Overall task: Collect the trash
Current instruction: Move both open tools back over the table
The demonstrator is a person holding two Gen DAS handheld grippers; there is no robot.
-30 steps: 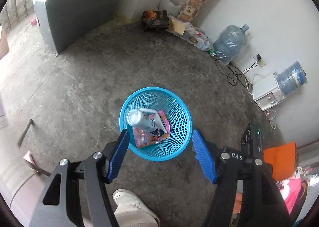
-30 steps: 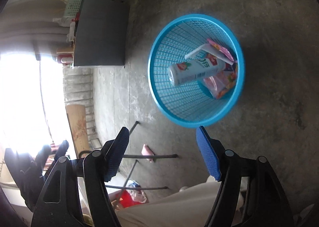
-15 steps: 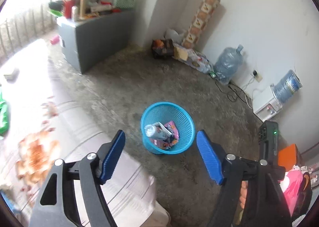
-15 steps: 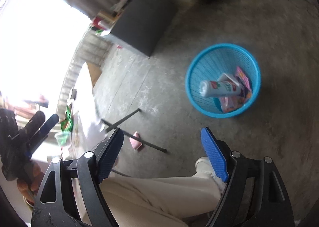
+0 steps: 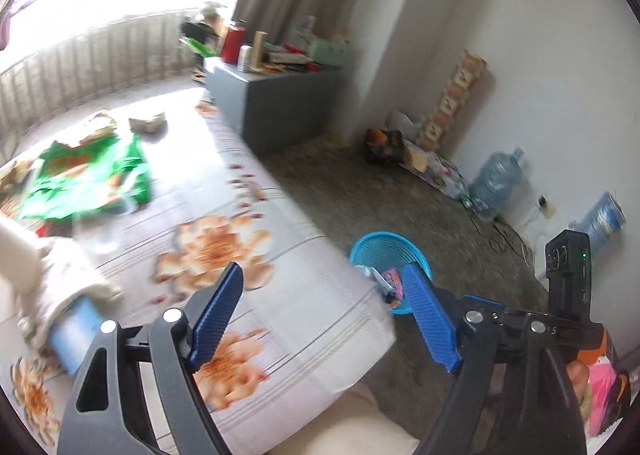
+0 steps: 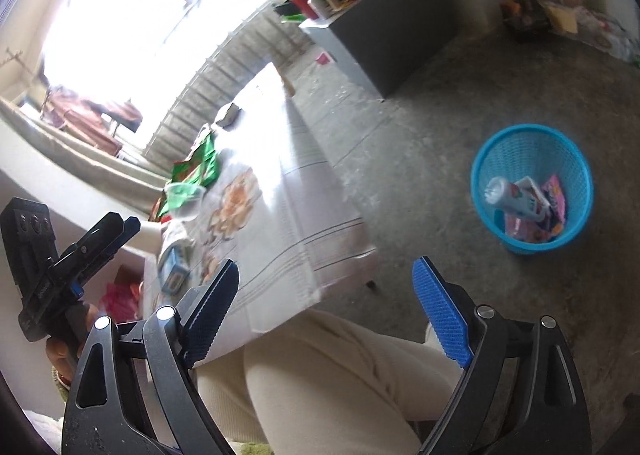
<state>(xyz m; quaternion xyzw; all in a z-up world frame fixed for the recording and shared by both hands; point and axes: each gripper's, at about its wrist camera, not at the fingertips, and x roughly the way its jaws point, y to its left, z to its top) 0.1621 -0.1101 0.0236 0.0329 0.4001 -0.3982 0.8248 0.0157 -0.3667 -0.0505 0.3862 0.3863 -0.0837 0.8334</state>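
Note:
A blue mesh basket [image 6: 532, 191] stands on the concrete floor, holding a white bottle [image 6: 516, 201] and pink wrappers; it also shows in the left wrist view [image 5: 390, 255]. A table with a flowered cloth [image 5: 224, 239] carries a green wrapper [image 5: 88, 175], a clear plastic cup [image 6: 184, 203] and a blue-and-white carton [image 5: 74, 331]. My left gripper [image 5: 324, 315] is open and empty above the table's near edge. My right gripper [image 6: 326, 307] is open and empty over the person's lap, and the left gripper [image 6: 116, 227] shows at its left.
A grey cabinet [image 5: 280, 103] with clutter on top stands by the wall. Boxes, bags and water jugs [image 5: 494, 183] line the far wall, with cables on the floor. The person's legs [image 6: 340, 383] are close below the right gripper.
Both grippers have swung up and away from the basket toward the table. The basket now lies farther off, and the table with its trash has come into view.

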